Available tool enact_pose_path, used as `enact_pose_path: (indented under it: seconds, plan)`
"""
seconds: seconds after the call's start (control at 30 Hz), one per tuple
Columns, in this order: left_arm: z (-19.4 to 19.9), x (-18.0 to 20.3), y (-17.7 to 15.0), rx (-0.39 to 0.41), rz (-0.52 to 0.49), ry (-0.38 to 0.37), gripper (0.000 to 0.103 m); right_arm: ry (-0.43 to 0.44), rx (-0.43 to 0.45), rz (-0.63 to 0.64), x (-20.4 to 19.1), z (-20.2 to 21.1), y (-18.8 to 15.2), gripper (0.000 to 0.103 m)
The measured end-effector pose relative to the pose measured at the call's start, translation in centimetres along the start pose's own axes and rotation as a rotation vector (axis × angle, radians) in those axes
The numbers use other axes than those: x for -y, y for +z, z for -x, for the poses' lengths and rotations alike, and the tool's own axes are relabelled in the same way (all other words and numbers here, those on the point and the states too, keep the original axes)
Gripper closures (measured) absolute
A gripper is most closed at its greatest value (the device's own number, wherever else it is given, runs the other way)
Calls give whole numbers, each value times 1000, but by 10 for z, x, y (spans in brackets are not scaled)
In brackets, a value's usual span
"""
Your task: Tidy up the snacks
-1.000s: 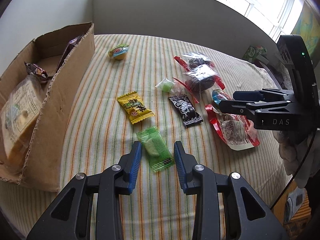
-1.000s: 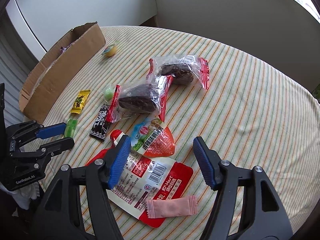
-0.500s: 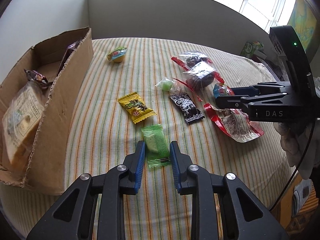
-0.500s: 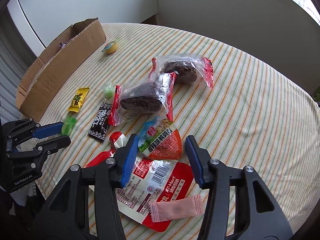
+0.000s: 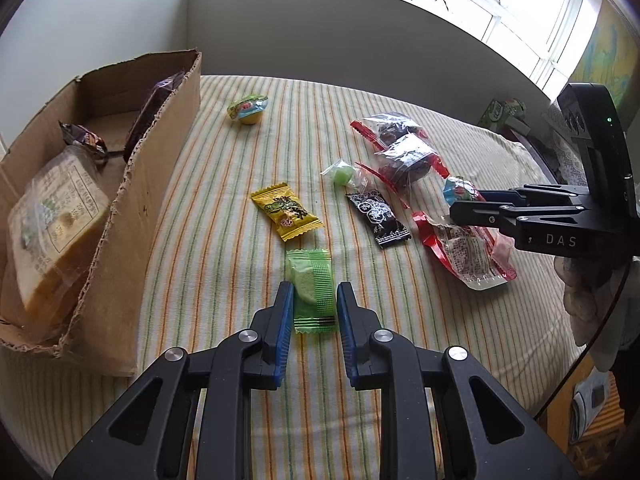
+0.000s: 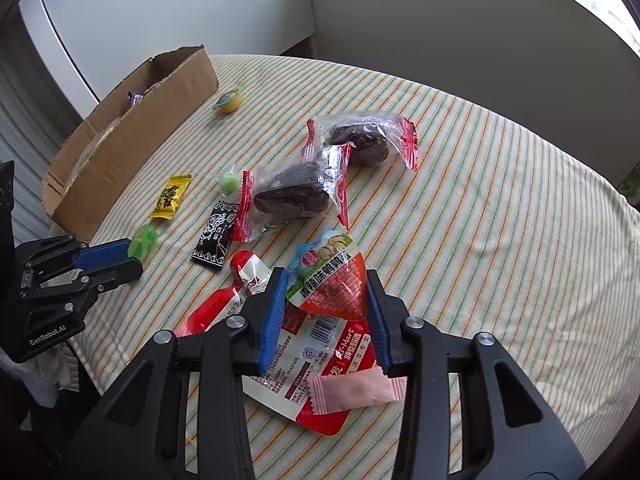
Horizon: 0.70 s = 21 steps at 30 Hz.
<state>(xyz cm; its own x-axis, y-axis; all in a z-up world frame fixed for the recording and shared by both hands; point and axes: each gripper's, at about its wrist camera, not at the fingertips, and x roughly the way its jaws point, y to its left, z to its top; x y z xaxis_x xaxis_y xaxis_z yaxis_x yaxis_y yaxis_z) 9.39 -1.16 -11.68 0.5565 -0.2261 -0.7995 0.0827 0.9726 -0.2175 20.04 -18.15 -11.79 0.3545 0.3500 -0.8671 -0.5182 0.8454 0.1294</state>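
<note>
**Blue pads closing on two snacks at once**

Over the last second I narrowed both grippers. My left gripper [image 5: 311,309] now pinches the green candy wrapper [image 5: 311,292] on the striped tablecloth [image 5: 224,264]; my right gripper [image 6: 326,310] clasps the triangular red quail-egg pouch [image 6: 330,280]. Both reach forward, low. Next stop, I judge: the cardboard box [image 5: 132,216].

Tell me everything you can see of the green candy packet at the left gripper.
The green candy packet is a small translucent plastic wrapper with crimped zigzag ends and a pale round sweet inside. It lies flat on the striped tablecloth, long axis pointing away from the left gripper, whose blue jaws flank its near half, closed to its edges.
</note>
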Motion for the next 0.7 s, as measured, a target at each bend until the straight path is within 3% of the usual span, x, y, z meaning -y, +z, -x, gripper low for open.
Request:
enact_pose_path:
  seconds: [0.33,0.7]
  plan:
    - [31,0,6,68,12,-30,83,23,85,-18,-4,40,4,64]
    - [82,-46,17,183,71,31,83,110,168,67,-68,68,40,64]
